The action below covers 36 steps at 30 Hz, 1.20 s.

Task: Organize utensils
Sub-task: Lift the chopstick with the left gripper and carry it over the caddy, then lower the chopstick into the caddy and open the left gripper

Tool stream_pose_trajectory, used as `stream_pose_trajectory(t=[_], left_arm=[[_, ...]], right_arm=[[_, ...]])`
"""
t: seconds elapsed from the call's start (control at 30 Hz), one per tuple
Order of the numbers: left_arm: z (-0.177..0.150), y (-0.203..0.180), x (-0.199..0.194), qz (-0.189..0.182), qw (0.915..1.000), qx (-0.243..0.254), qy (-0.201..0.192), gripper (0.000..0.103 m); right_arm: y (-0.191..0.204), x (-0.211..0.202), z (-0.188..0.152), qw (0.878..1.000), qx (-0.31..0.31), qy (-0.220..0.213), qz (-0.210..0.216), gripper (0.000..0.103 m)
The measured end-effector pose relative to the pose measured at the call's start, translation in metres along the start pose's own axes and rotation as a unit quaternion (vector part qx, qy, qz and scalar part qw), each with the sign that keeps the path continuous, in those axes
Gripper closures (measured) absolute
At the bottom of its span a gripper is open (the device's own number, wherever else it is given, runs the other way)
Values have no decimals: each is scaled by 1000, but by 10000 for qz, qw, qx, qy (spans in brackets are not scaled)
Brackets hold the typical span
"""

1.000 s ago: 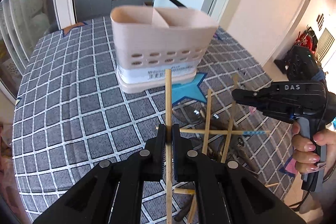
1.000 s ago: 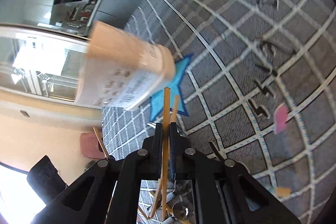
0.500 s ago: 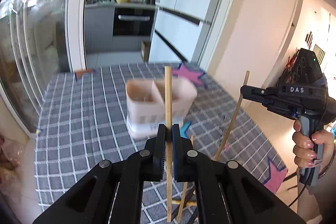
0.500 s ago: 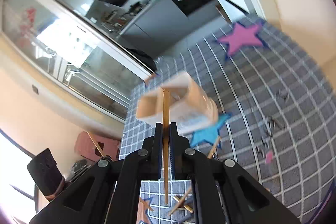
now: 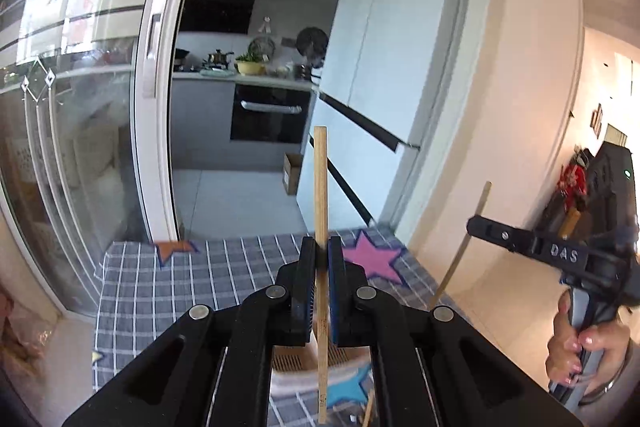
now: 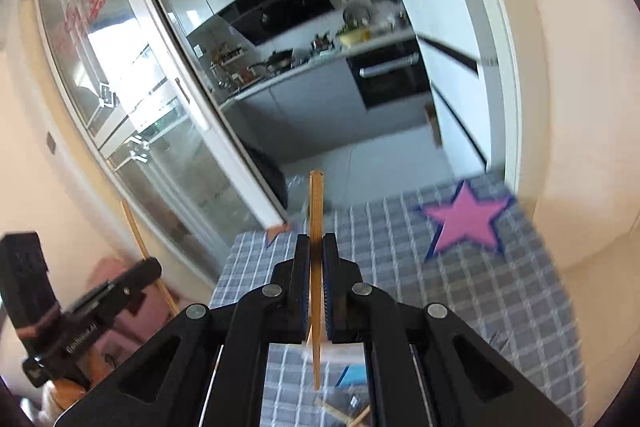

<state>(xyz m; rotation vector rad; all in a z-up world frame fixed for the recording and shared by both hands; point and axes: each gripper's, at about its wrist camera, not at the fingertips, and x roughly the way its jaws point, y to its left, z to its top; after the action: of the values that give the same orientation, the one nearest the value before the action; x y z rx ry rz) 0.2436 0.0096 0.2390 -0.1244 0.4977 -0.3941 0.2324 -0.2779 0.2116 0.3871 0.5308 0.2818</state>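
Upright chopstick (image 6: pixel 315 211) clamped between the right gripper's (image 6: pixel 316 247) jaws, above checked tablecloth (image 6: pixel 472 291).

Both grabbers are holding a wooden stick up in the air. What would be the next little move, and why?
Probably lower the left gripper so its chopstick drops into the beige utensil holder just below. Both grippers are shut on upright chopsticks, the right gripper too, and the holder's compartments are open.

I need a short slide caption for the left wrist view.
Left tool grips an upright wooden chopstick above the checked tablecloth.
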Motion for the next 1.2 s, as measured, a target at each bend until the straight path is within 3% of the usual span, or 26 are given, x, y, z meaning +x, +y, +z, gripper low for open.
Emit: stream_pose_trajectory(t=[0.17,0.3,0.67,1.0,1.1,1.17,1.2], left_arm=[[19,10,33,290,9987,-132,-398,66],[7,18,65,461,9975,-256,-471,66],[-66,43,129,773,9947,-550,390,66],[-84,39,134,1126,9918,-284,534,65],[-84,39,133,1165,9913,-232,562,65],[-84,38,133,1183,9911,-205,580,65],[-84,38,133,1179,9911,-191,591,65]], right_arm=[[5,29,17,9992,-231,-214,-264,97],[9,60,10,9977,-458,-254,-428,97],[-8,127,-49,9955,-563,497,-572,97],[-25,146,-54,9937,-346,857,-630,96],[-29,145,-54,9938,-258,891,-619,83],[-32,139,-54,9946,-145,825,-609,64],[-33,135,-53,9950,-115,796,-595,64]])
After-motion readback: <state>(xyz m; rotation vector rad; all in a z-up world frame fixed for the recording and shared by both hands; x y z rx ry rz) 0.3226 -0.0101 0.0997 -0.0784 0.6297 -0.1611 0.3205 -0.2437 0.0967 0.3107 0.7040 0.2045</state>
